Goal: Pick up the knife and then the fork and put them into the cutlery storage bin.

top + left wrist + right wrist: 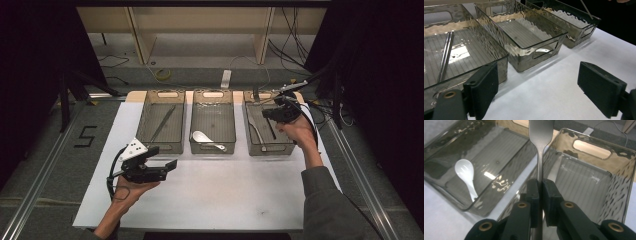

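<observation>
Three clear grey bins stand in a row on a white mat. The left bin holds a pair of metal chopsticks. A white spoon lies in the middle bin. Over the right bin my right gripper hangs, shut on the handle of a metal fork whose head points away from the jaws. Another metal utensil lies in that bin. My left gripper hovers open above the mat in front of the left bin, its pads wide apart with nothing between them.
The mat lies on a wooden table top, with metal rails along both sides. Cables and a wooden frame sit on the floor beyond the bins. A black "5" is marked to the left of the mat.
</observation>
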The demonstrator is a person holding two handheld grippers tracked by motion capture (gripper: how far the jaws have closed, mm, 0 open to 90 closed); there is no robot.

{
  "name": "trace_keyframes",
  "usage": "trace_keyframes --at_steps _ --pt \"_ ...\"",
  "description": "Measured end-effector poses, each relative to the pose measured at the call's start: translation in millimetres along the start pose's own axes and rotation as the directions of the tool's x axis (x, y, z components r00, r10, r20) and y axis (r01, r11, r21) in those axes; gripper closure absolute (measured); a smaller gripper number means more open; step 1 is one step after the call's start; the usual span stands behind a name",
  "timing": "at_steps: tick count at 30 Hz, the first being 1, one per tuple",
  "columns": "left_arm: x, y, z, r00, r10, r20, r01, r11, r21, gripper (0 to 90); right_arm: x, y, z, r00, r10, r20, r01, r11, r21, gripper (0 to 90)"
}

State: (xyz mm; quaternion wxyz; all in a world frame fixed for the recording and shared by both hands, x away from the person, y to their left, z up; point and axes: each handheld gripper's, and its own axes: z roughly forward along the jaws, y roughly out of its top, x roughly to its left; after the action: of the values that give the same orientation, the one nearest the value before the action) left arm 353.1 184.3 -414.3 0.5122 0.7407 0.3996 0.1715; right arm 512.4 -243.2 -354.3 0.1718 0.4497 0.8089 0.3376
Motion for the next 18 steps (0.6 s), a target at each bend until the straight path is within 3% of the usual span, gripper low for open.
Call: trace_keyframes --at_steps 18 --pt "-0.1 0.1 -0.3 1.0000 -0.006 0.001 0.006 1.0000 -0.005 16.8 -11.8 -15.3 28.3 0.9975 0.064 0.031 -0.066 0.996 0.066 85.0"
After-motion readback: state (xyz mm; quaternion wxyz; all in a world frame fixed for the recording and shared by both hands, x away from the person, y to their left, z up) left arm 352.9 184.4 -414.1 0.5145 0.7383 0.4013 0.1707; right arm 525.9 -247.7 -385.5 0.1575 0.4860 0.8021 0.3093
